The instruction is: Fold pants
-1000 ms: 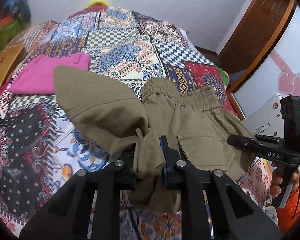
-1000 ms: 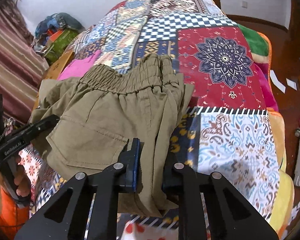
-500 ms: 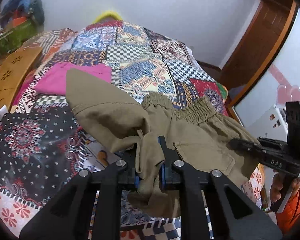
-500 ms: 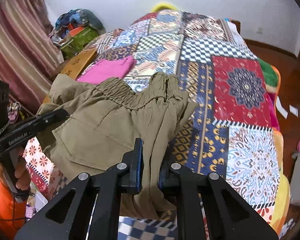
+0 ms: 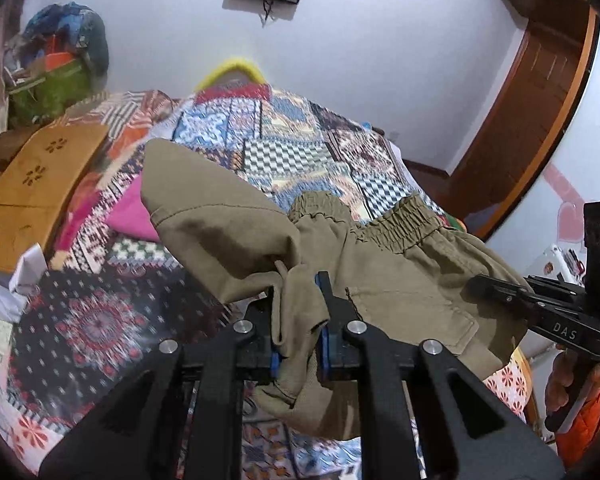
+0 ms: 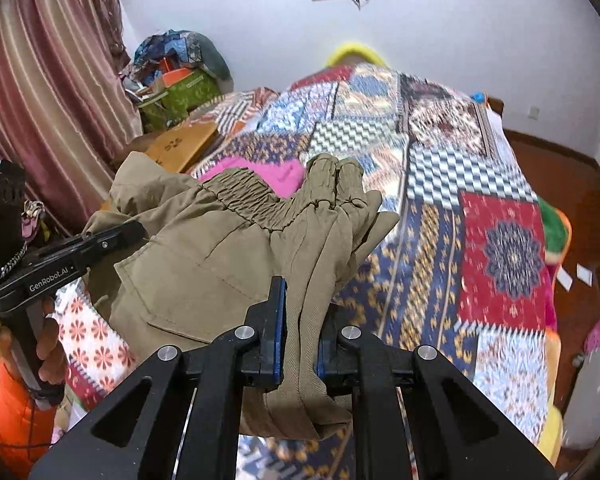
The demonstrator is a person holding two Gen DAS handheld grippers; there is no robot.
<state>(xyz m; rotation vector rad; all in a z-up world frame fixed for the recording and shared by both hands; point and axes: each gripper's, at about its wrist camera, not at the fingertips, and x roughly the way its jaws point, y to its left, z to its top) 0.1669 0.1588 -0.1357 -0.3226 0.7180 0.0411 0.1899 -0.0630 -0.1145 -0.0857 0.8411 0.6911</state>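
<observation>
Khaki pants [image 5: 396, 280] with an elastic waistband hang lifted above the patchwork bed. My left gripper [image 5: 300, 320] is shut on a bunched fold of the pants near a drawstring. My right gripper [image 6: 300, 320] is shut on another fold of the pants [image 6: 220, 248]; it also shows in the left wrist view [image 5: 540, 312] at the right. The left gripper shows in the right wrist view [image 6: 72, 256] at the left. One pant leg [image 5: 212, 216] sticks out to the left.
A patchwork quilt [image 6: 500, 248] covers the bed. A pink garment [image 5: 134, 216] lies on it behind the pants. A wooden board [image 5: 40, 184] and a pile of bags [image 5: 56, 68] stand at the left. A curtain [image 6: 40, 100] hangs at the left; a wooden door [image 5: 532, 112] is at the right.
Both grippers have risen with the pants, which now hang higher above the bed. The views have tilted up toward the wall.
</observation>
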